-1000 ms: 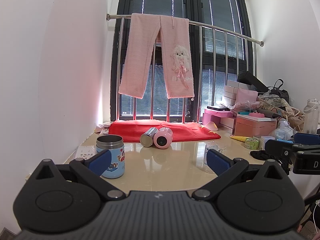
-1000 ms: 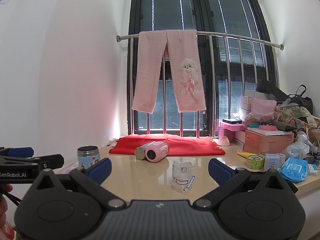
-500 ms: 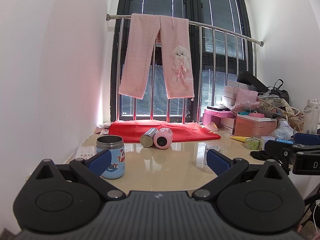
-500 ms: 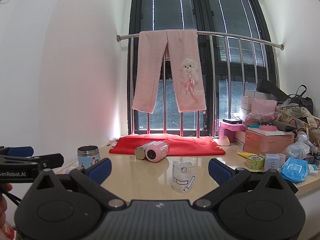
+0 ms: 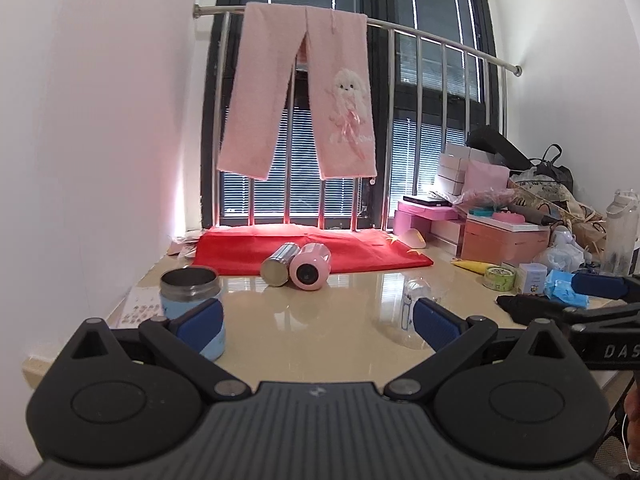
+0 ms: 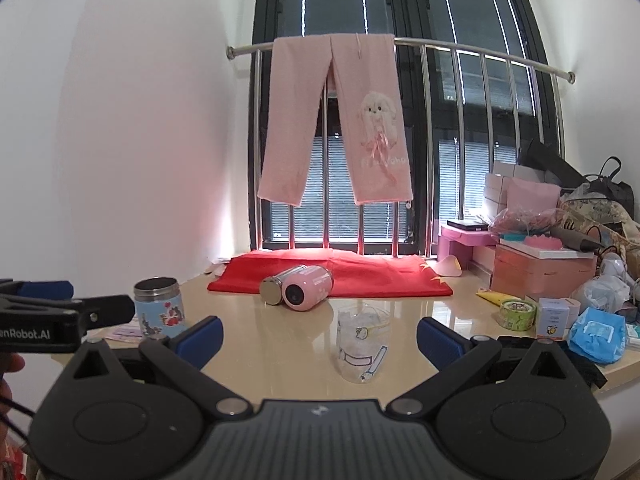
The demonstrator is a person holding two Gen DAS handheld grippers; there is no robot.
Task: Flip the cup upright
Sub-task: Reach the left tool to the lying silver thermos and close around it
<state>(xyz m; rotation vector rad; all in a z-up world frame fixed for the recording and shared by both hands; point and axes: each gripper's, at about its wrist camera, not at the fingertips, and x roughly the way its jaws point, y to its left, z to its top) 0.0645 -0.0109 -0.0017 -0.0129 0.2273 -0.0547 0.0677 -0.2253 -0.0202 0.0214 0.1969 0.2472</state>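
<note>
**A:** Nothing has shifted since the earlier frames: both tools hang where they were, short of the counter point(image 6: 280, 344), and no cup has been touched.

**B:** State of the fingers?

**A:** The left gripper point(image 5: 318, 320) is spread wide and holds nothing. The right gripper point(image 6: 319, 337) is the same, wide and bare.

**B:** And the cup?

**A:** The pink cup point(image 5: 310, 266) lies on its side at the front edge of the red cloth point(image 5: 240, 248), touching a steel cup point(image 5: 280, 266) that is also tipped over, on its left. Both are well apart from either tool.

**B:** Which way does it point?

**A:** Its long axis runs nearly away from the cameras, angled back toward the right, with one round end facing us. Whether that dark-centred end is the mouth or the base, I cannot tell at this range.

**B:** Which hand would you send?

**A:** In my judgement, the left. The cup sits almost dead ahead between its fingers with bare counter in between. From the right wrist it lies left of centre, and a clear glass point(image 6: 362, 346) stands close by in front. A blue cup point(image 5: 192, 296) stands upright by the left finger, so the reach should pass to the right of it.
</note>
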